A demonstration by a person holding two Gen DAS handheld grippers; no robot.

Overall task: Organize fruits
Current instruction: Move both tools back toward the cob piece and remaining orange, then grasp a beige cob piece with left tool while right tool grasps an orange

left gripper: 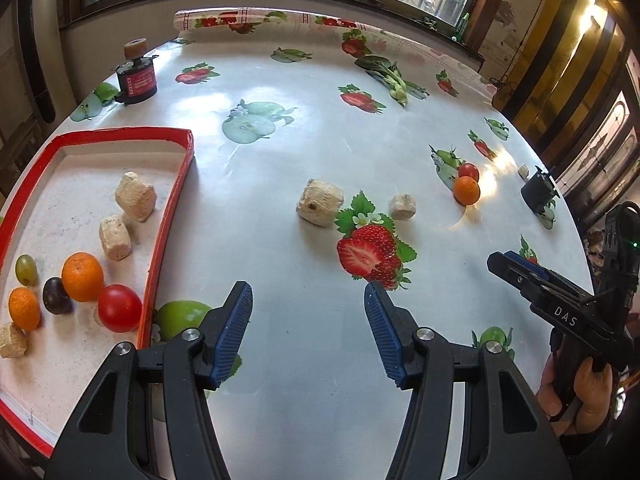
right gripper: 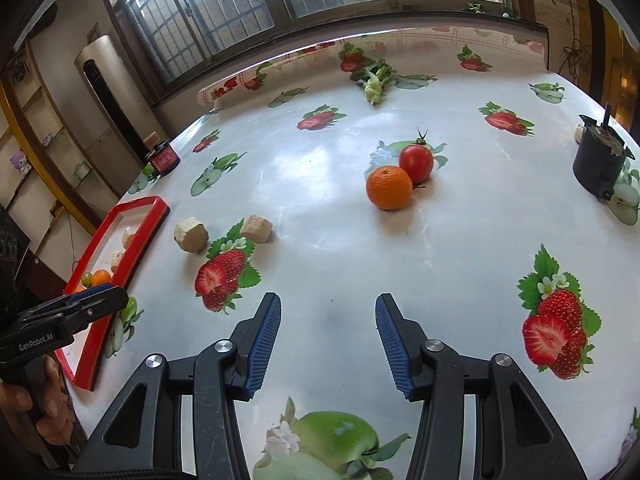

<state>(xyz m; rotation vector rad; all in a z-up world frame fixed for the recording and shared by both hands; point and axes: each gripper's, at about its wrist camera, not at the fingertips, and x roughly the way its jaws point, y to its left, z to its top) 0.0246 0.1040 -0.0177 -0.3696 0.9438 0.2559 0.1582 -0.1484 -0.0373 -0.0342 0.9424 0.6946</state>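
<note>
A red-rimmed tray (left gripper: 170, 216) at the left holds two oranges (left gripper: 82, 277), a red tomato (left gripper: 119, 308), a dark plum (left gripper: 57, 295), a green grape (left gripper: 26, 269) and beige chunks (left gripper: 136, 196). On the table an orange (right gripper: 389, 187) and a tomato (right gripper: 416, 163) touch each other, ahead of my right gripper (right gripper: 328, 340), which is open and empty. My left gripper (left gripper: 308, 336) is open and empty, just right of the tray. Two beige chunks (left gripper: 319, 201) lie on the cloth ahead of it.
The table wears a fruit-print cloth (left gripper: 280, 80). A black and red jar (left gripper: 136, 80) stands far left, a black cup (right gripper: 598, 164) at the right edge, leafy greens (right gripper: 374, 78) at the back. The tray also shows in the right wrist view (right gripper: 138, 236).
</note>
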